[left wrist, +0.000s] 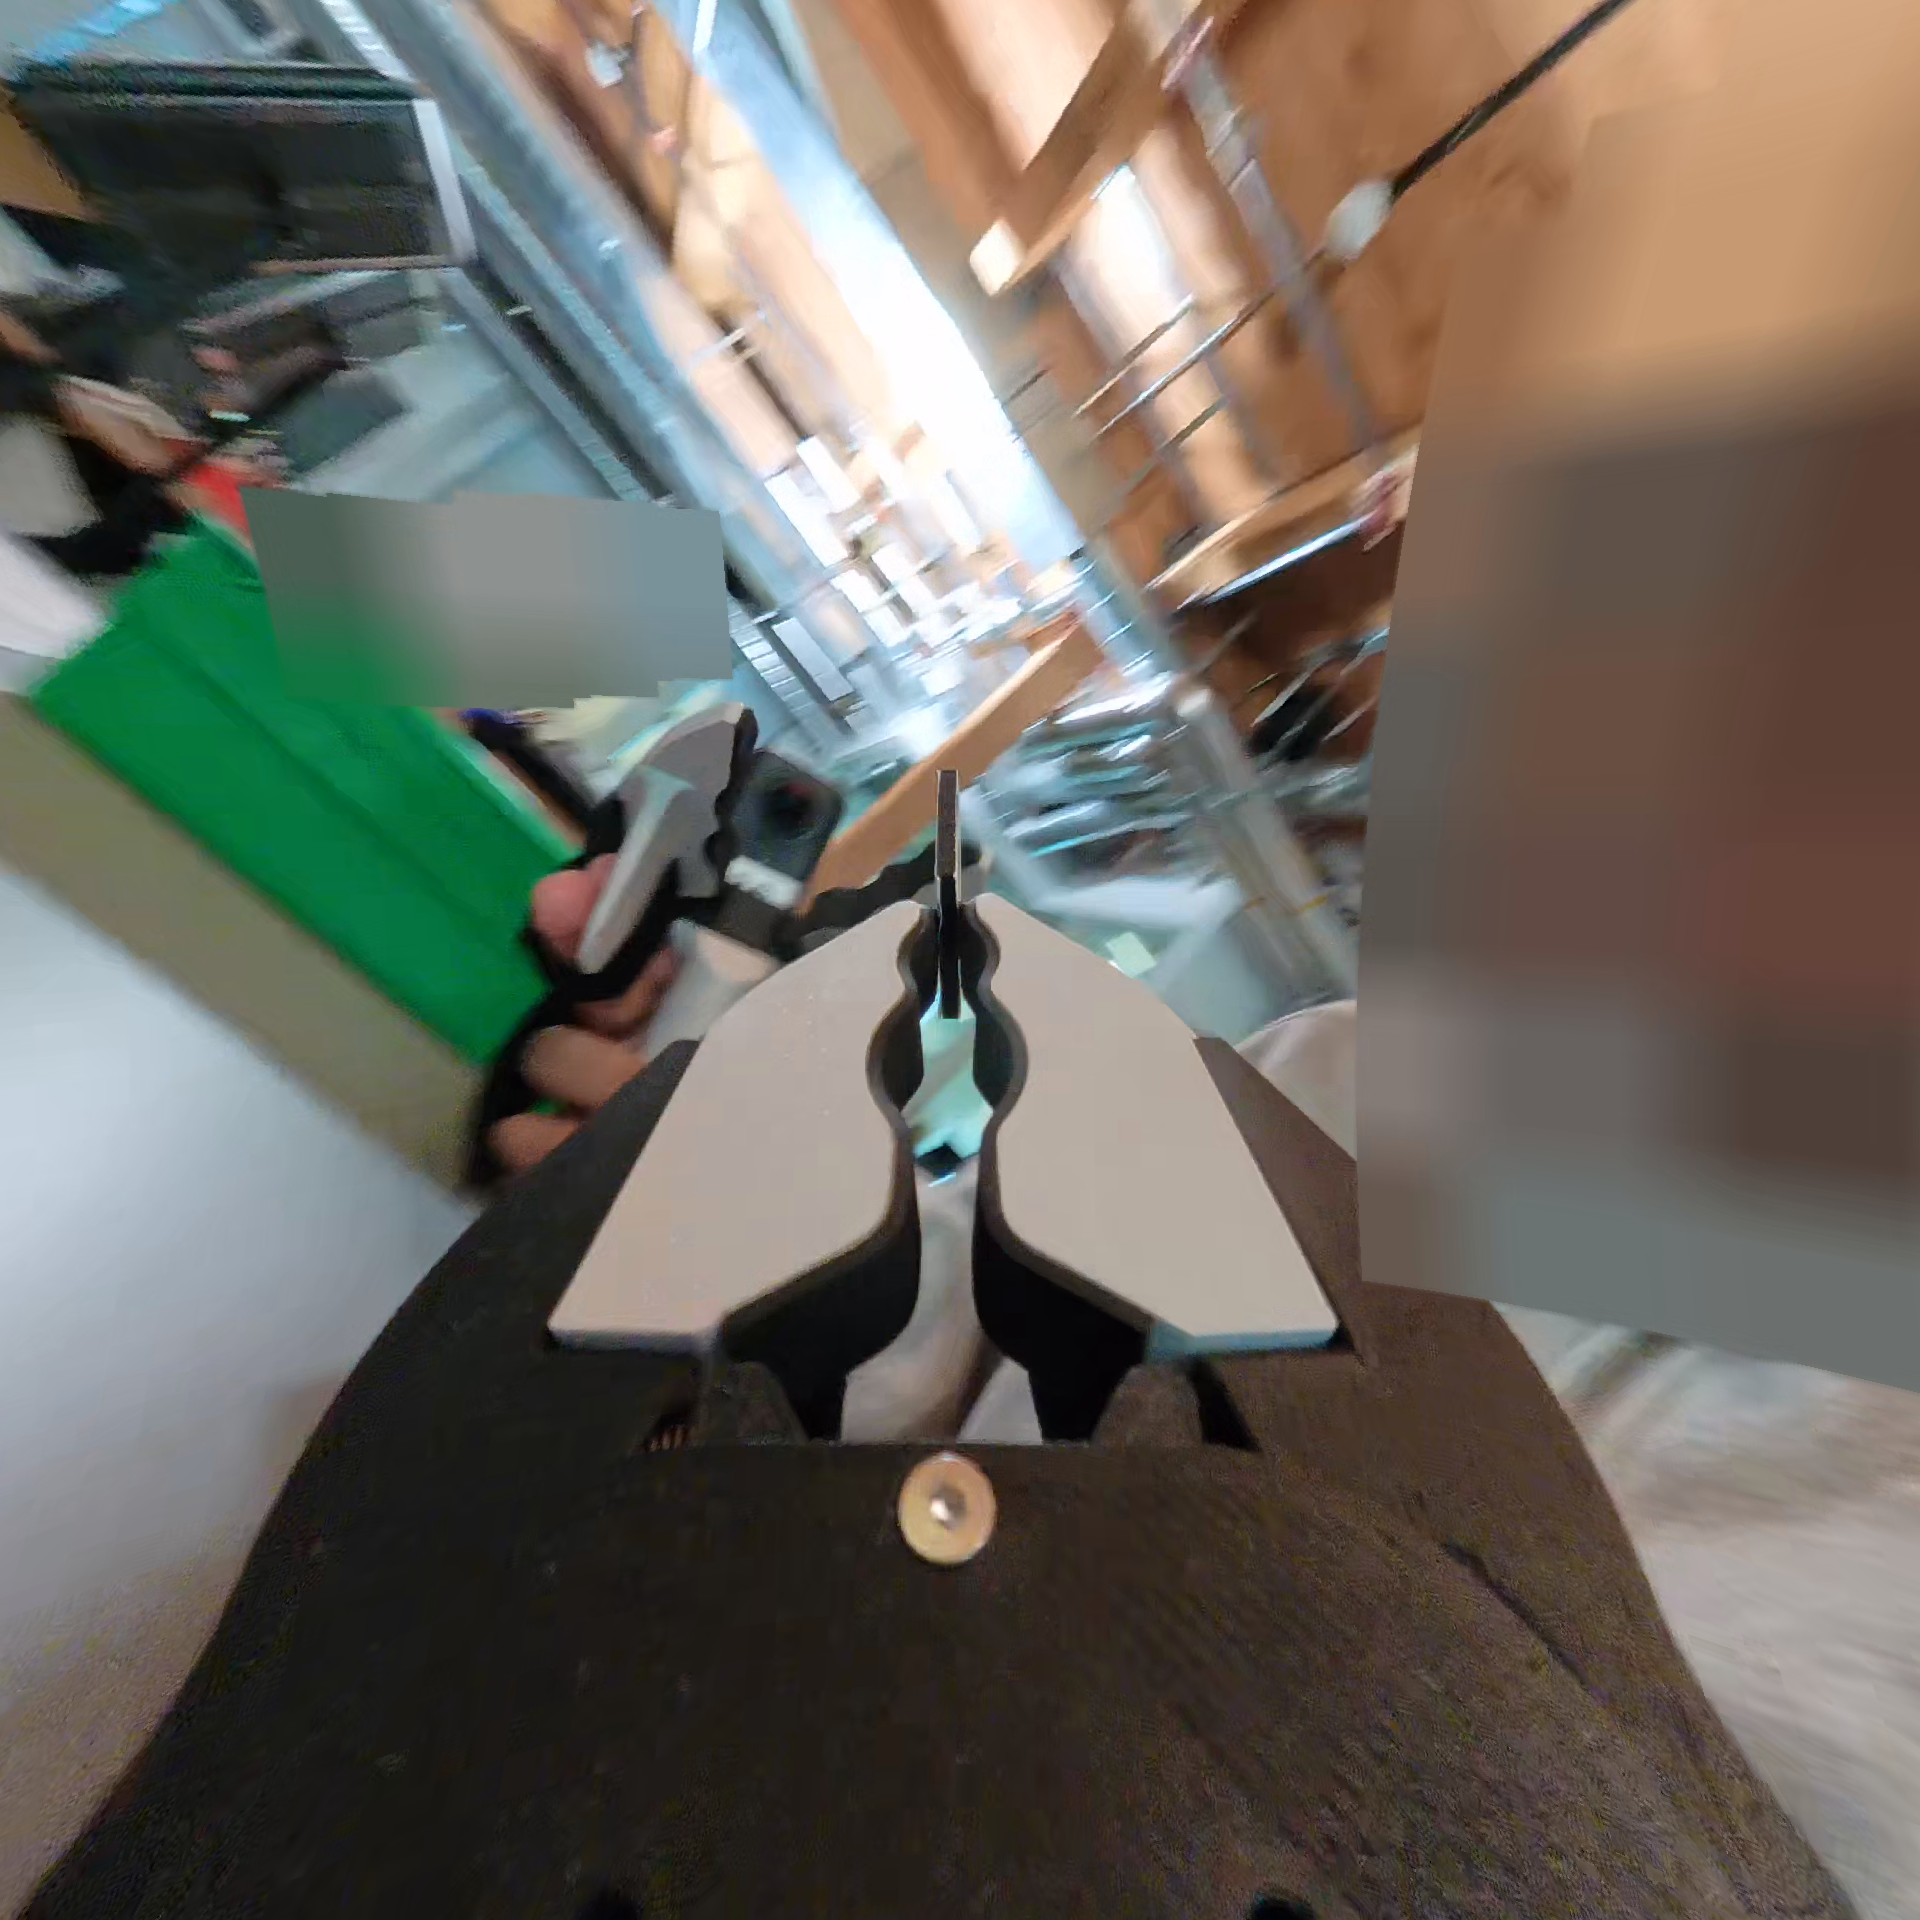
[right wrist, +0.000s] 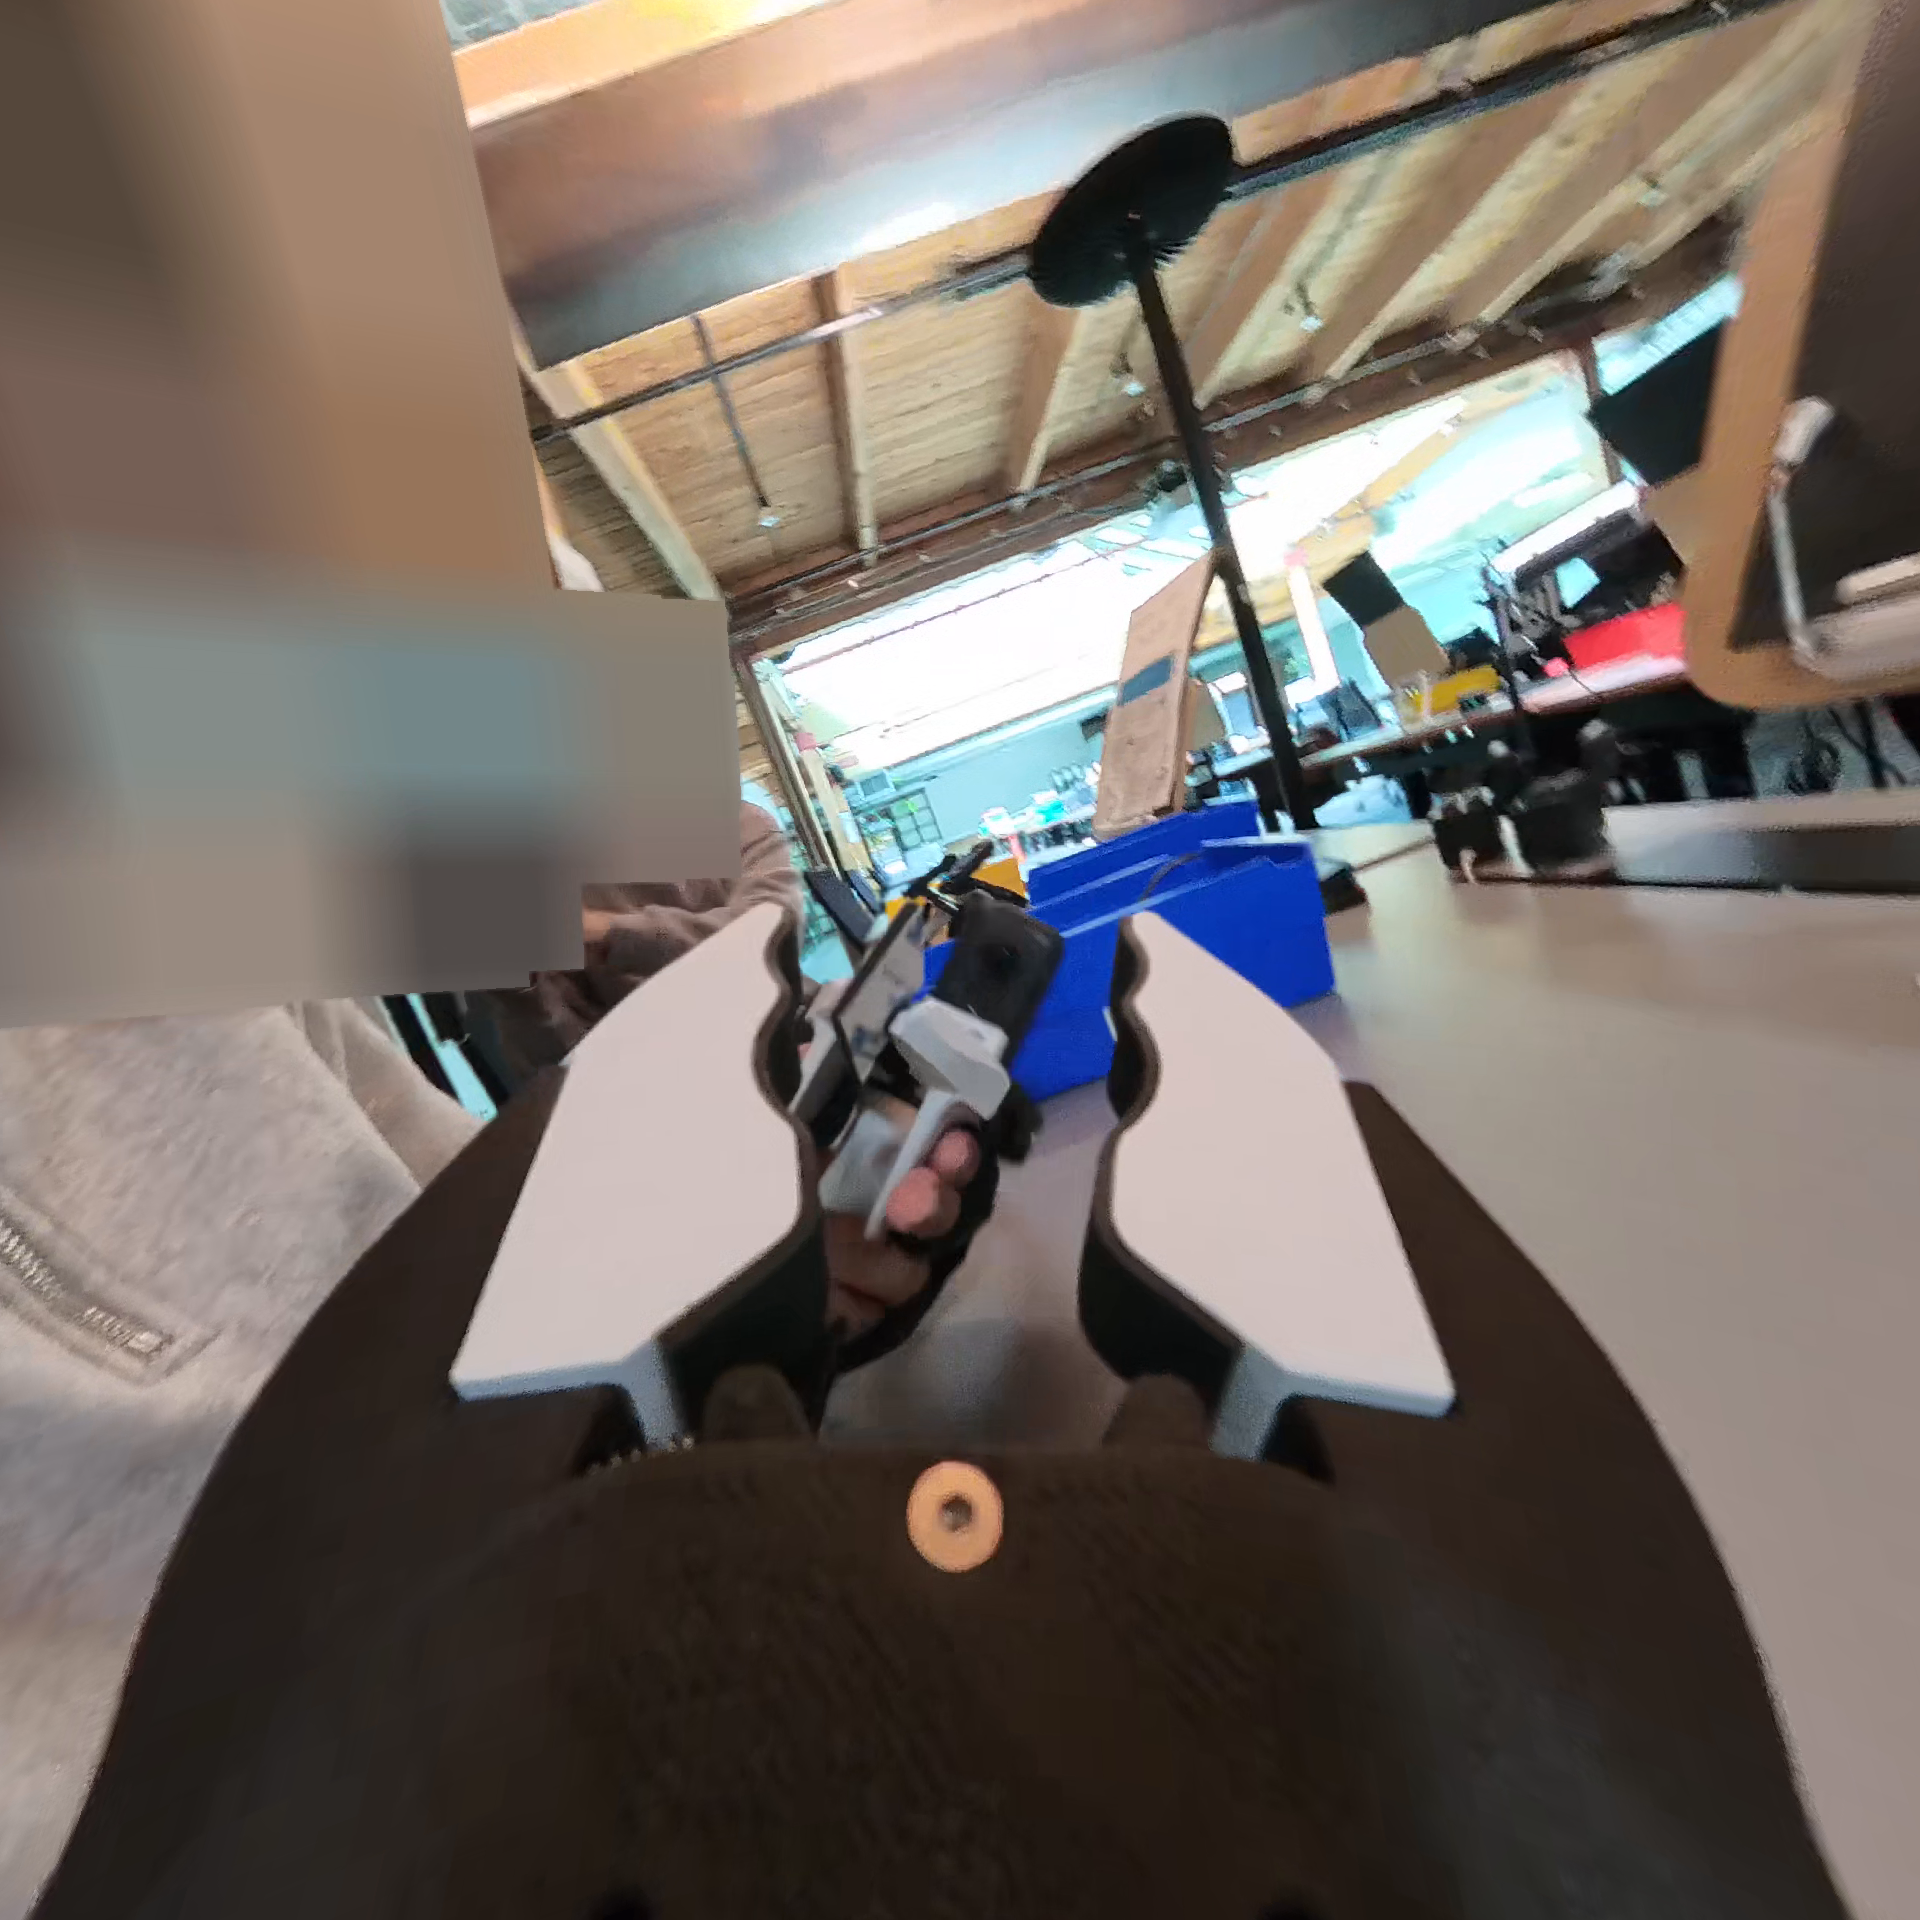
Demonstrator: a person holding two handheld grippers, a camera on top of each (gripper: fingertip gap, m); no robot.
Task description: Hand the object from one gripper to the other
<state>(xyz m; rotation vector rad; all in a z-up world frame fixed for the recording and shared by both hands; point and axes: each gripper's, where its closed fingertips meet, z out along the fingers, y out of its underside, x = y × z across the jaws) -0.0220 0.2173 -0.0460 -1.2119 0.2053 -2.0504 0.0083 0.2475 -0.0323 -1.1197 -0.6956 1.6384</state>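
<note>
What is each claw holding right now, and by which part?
The left claw pinches a thin dark flat piece seen edge-on, by its lower end; the upper end sticks out past the tips. The right claw is open and holds nothing.

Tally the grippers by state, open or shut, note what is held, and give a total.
Shut: 1, the left gripper, clamped on a thin dark flat object.
Open: 1, the right gripper, holding nothing.
Total: 2 grippers.

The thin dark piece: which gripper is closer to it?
Left. The left gripper is pinching the thin dark piece at its tips; the right gripper is open and apart from it.
</note>
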